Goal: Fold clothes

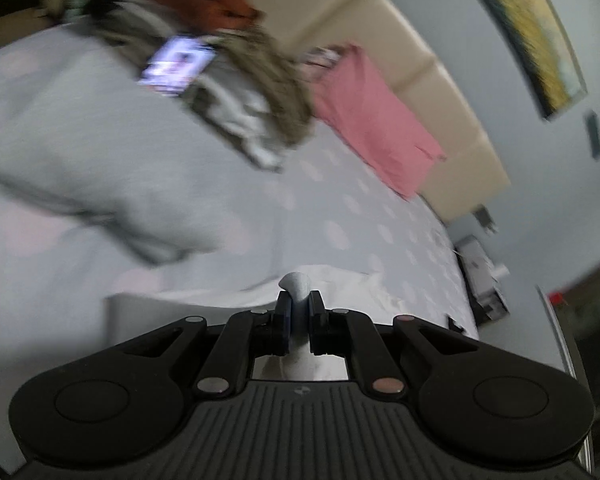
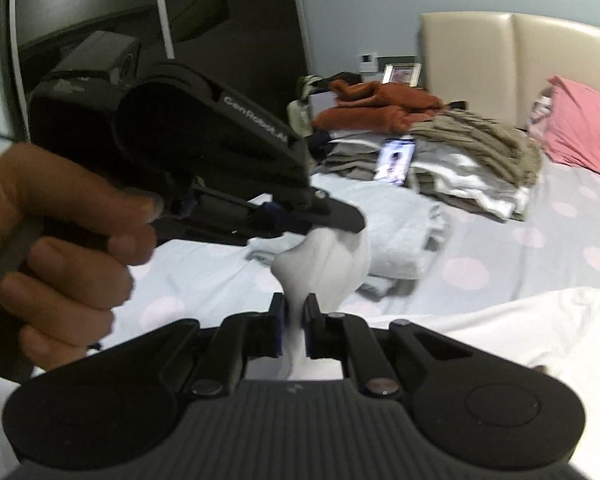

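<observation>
**Both claws pinched on one white garment above the bed**

While both views are soft with motion blur, the grips read clearly enough. Landmark for all positions: the phone (image 2: 395, 159), lit screen up, lying on the clothes pile (image 2: 452, 160) on the bed (image 2: 540, 248).

Right wrist view, left to right:
- Far left of the phone, a hand (image 2: 56, 248) grips the handle of the left claw (image 2: 340, 232). Its tip sits below and left of the phone, clenched on the upper bunch of the white garment (image 2: 324, 264).
- Directly below the phone, at the bottom centre, the right claw (image 2: 293, 316) is closed tight on the lower neck of the same garment. No earlier picture to compare.
- The garment hangs as a short twisted rope between the two claws, lifted off the bed; more white cloth spreads low and right of the phone.
- Behind the garment, just below the phone, a crumpled pale grey garment (image 2: 400, 236) lies on the dotted sheet.
- Up and left of the phone, a rust-orange garment (image 2: 380, 108) tops the pile; right of the phone, a khaki piece (image 2: 480, 136).
- Far right of the phone, a pink pillow (image 2: 584, 132) leans on the cream headboard (image 2: 512, 60).

Left wrist view: the left claw (image 1: 299, 308) is clenched, white cloth (image 1: 296, 284) bulging between its pads, well below the phone (image 1: 178, 65). Pink pillow (image 1: 376, 120) right of the phone.
</observation>
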Tool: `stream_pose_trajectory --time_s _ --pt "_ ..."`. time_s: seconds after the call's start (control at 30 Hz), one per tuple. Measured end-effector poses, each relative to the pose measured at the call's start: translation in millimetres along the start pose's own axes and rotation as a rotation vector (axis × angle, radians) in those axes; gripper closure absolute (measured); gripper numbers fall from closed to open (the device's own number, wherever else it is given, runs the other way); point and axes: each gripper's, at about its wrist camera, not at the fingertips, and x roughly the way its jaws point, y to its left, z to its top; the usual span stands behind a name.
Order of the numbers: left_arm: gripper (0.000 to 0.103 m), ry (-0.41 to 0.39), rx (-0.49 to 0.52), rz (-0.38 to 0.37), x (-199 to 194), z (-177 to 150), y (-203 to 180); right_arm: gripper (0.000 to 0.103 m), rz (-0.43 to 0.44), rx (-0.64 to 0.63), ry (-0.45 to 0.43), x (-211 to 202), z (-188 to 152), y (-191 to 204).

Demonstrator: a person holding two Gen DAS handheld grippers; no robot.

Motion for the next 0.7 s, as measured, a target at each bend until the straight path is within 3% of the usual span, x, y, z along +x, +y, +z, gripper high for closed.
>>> stream_pose_trajectory --time_s 0.17,0.3,0.47,0.7 --pt "0.097 0.085 0.144 -0.165 56 7 -74 0.093 -0.103 0.089 -0.068 -40 15 -43" --pt "0.097 0.187 0.291 -0.295 102 -14 -142 0.093 -0.222 0.19 -0.115 -100 16 -88" --pt "0.097 0.311 0.399 -0.435 150 -62 -214 0.093 -0.391 0.343 -0.14 -188 -9 -130" --pt "0.097 0.446 0.642 -0.575 189 -159 -302 0.093 -0.586 0.589 -0.197 -286 -57 -154"
